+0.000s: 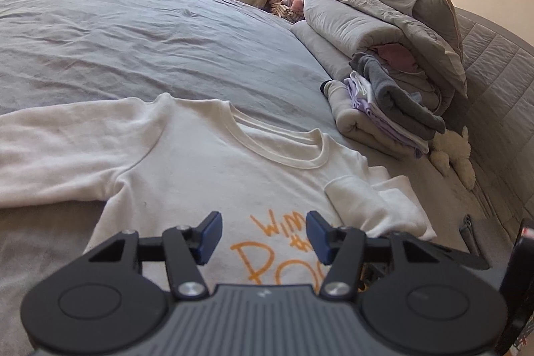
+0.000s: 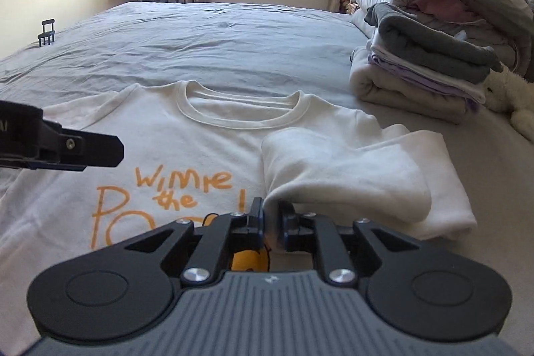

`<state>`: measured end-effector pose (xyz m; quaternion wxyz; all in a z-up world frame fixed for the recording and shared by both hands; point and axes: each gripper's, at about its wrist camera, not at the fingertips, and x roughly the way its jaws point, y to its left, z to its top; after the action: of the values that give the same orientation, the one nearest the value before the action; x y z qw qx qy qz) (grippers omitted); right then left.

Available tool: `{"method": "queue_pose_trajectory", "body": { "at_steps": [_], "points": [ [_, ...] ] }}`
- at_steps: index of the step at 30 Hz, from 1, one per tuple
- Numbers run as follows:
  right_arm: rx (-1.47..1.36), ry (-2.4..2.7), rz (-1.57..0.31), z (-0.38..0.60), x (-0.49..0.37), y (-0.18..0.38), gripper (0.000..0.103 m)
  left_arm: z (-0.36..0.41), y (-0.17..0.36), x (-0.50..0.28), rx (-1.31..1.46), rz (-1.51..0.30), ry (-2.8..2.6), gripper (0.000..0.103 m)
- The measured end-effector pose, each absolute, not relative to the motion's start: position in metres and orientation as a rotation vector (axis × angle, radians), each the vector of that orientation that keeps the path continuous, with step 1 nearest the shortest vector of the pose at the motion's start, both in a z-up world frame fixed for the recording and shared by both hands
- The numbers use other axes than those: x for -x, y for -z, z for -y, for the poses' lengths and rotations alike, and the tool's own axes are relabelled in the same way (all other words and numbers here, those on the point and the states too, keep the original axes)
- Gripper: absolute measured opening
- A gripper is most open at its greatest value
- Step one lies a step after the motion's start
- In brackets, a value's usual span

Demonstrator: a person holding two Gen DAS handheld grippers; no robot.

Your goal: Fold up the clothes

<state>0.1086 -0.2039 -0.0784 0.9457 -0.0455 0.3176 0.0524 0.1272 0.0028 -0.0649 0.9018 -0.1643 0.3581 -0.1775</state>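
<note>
On the grey bed [image 2: 233, 35] the white sweatshirt [image 2: 207, 149] lies face up. My right gripper [image 2: 269, 219] pinches its right sleeve [image 2: 333, 169], doubled across the chest to narrow it — my left gripper [image 1: 263, 237] hovers agape, grasping nothing.

Grey bed [image 1: 133, 32] bears sweatshirt [image 1: 200, 172], folded stack [image 1: 383, 112].

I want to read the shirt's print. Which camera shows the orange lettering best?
The right wrist view: the lettering reads across two full lines before the right gripper covers the rest. In the left wrist view, the left gripper hides most of it.
</note>
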Motion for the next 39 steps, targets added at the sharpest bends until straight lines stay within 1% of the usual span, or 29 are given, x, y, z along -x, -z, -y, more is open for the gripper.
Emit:
{"method": "queue_pose_trajectory", "body": {
  "at_steps": [2,3,9,11,12,17,18,19,22,24,28,34,36,39],
  "points": [
    [0.028,-0.119,-0.662,0.211,-0.108,0.073,0.038,-0.002,0.066,-0.128,0.342,-0.747,0.368,0.056],
    [-0.019,-0.125,-0.669,0.216,-0.108,0.07,0.052,-0.002,0.066,-0.128,0.343,-0.748,0.369,0.056],
    [-0.326,-0.133,-0.692,0.252,-0.103,0.058,0.053,-0.002,0.067,-0.129,0.353,-0.759,0.382,0.056],
    [-0.416,-0.115,-0.69,0.266,-0.102,0.056,0.053,-0.002,0.068,-0.129,0.359,-0.767,0.393,0.051],
    [-0.451,-0.102,-0.687,0.272,-0.102,0.056,0.053,-0.002,0.069,-0.13,0.363,-0.773,0.401,0.05],
    [-0.522,-0.036,-0.639,0.289,-0.102,0.057,0.052,-0.002,0.073,-0.133,0.439,-0.818,0.457,0.05],
    [-0.527,-0.034,-0.629,0.29,-0.102,0.057,0.045,-0.004,0.075,-0.134,0.471,-0.833,0.469,0.05],
    [-0.527,-0.041,-0.619,0.289,-0.103,0.057,0.031,-0.005,0.077,-0.136,0.505,-0.846,0.48,0.05],
    [-0.469,-0.086,-0.593,0.278,-0.105,0.052,0.017,-0.012,0.082,-0.139,0.604,-0.868,0.494,0.054],
    [-0.381,-0.133,-0.575,0.263,-0.106,0.048,0.013,-0.017,0.085,-0.14,0.668,-0.879,0.503,0.057],
    [-0.197,-0.261,-0.555,0.228,-0.103,0.043,0.011,-0.024,0.089,-0.142,0.767,-0.885,0.518,0.062],
    [0.215,-0.393,-0.591,0.169,-0.089,0.063,0.011,-0.03,0.095,-0.144,0.851,-0.887,0.517,0.063],
    [0.314,-0.408,-0.596,0.157,-0.084,0.073,0.015,-0.032,0.097,-0.145,0.877,-0.887,0.516,0.063],
    [0.368,-0.405,-0.594,0.154,-0.082,0.078,0.017,-0.034,0.098,-0.145,0.902,-0.878,0.514,0.064]
  ]
}}
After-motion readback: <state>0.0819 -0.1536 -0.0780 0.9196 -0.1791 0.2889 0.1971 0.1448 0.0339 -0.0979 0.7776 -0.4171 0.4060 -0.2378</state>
